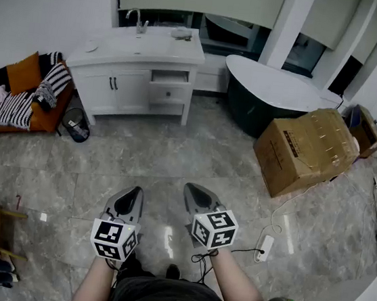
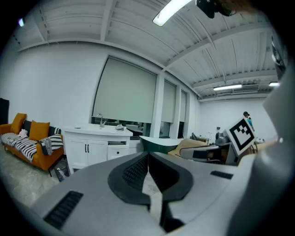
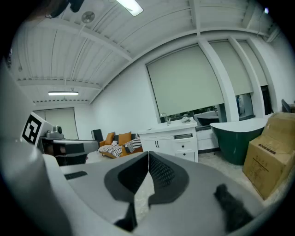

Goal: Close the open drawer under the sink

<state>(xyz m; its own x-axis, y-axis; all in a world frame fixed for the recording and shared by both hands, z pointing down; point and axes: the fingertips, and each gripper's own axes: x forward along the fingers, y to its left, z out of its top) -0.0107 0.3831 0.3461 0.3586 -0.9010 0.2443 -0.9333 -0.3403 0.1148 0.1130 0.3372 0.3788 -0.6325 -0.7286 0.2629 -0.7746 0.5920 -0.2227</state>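
Marble floor (image 1: 175, 151) runs to the vanity (image 1: 117, 90) at 11 o'clock with its top drawer (image 1: 170, 77) ajar, while left gripper (image 1: 131, 197) and right gripper (image 1: 198, 195), both closed and empty, sit well short: approach step, next advance and push the drawer front.

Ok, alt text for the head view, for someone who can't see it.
A white sink cabinet with its top drawer pulled out stands across a floor. Nearer, the person's left tongs and right tongs are shut and empty. Right: bathtub and cardboard box; left: sofa.
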